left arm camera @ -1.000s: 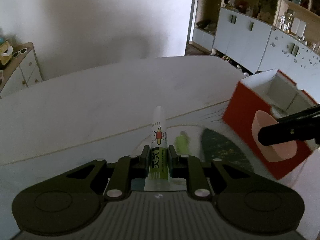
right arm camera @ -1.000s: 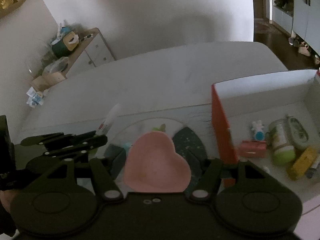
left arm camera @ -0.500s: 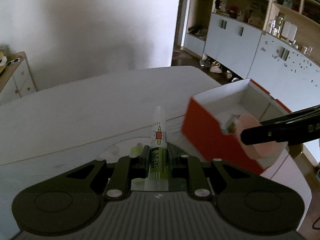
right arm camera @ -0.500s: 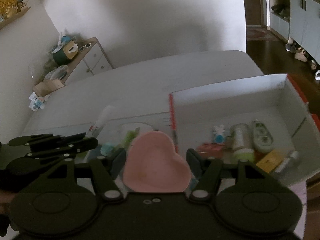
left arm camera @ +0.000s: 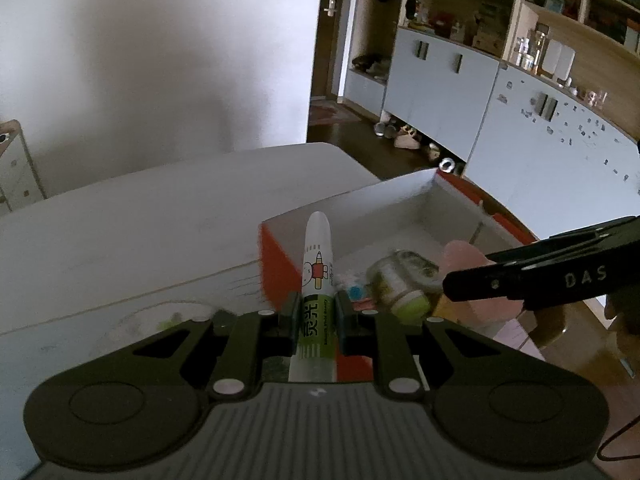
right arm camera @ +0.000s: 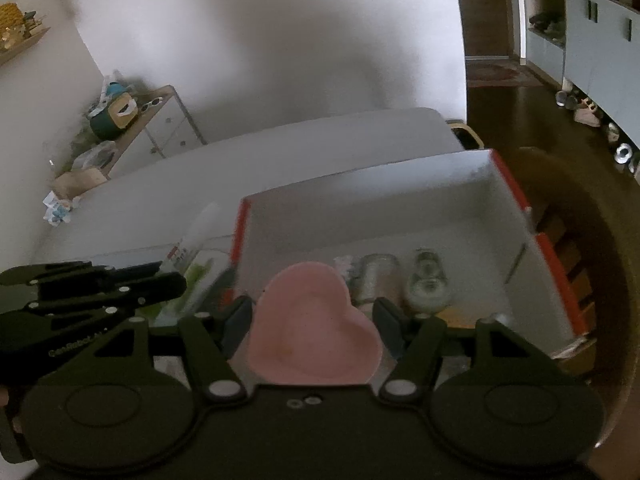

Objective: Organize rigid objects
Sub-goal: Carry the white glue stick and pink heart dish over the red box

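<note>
My left gripper (left arm camera: pixel 316 312) is shut on a white and green glue stick (left arm camera: pixel 318 276) that points forward over the near left corner of a red box (left arm camera: pixel 276 264) with a white inside. Seen from the right wrist, the right gripper (right arm camera: pixel 314 316) is shut on a pink heart-shaped dish (right arm camera: pixel 316 332) held over the red box (right arm camera: pixel 560 276). In the box lie several small items, among them a green-capped bottle (left arm camera: pixel 404 280) and a clear one (right arm camera: pixel 426 280). The left gripper (right arm camera: pixel 160 280) with its glue stick (right arm camera: pixel 192 244) shows at the left there. The right gripper's finger (left arm camera: pixel 532 276) crosses the left wrist view.
The box sits near the right end of a white table (left arm camera: pixel 140 216), beside a patterned mat (left arm camera: pixel 120 320). A wooden chair (right arm camera: pixel 600 240) stands past the table's end. A low cabinet (right arm camera: pixel 160 128) with clutter stands at the far left, blue cupboards (left arm camera: pixel 460 92) on the right.
Both grippers have swept to the right with their loads, from over the mat to over the red box. The box's inside now lies in front of both cameras.
</note>
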Tool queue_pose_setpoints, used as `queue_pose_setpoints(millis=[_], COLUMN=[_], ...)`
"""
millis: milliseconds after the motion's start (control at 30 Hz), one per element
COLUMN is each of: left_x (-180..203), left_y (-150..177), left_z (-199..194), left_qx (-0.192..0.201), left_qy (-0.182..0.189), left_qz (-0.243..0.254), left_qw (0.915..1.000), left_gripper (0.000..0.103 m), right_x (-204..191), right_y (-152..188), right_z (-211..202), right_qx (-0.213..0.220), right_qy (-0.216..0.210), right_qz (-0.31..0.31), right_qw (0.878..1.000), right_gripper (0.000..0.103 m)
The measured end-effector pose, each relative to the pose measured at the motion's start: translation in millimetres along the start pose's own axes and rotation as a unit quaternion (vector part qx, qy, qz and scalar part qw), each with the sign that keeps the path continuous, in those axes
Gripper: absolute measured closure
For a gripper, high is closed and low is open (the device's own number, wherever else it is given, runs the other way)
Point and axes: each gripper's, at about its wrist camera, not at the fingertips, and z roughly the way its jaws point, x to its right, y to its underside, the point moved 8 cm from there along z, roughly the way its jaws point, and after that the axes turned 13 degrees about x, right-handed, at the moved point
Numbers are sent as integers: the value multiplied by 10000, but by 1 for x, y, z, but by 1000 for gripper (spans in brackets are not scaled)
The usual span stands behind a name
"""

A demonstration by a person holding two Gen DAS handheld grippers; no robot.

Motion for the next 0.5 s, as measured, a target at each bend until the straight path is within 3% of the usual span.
queue_pose_setpoints(millis=[500], left_x=[59], left_y=[4], left_z=[59], left_qx=[-415], left_qy=[-20], left_qz=[129], left_qw=[9991], left_gripper=[86], right_x=[70], right_y=[-2], right_z=[10], right_qx=[-102], right_qy=[179], right_qz=[-39], right_qw=[9998], right_gripper=[37])
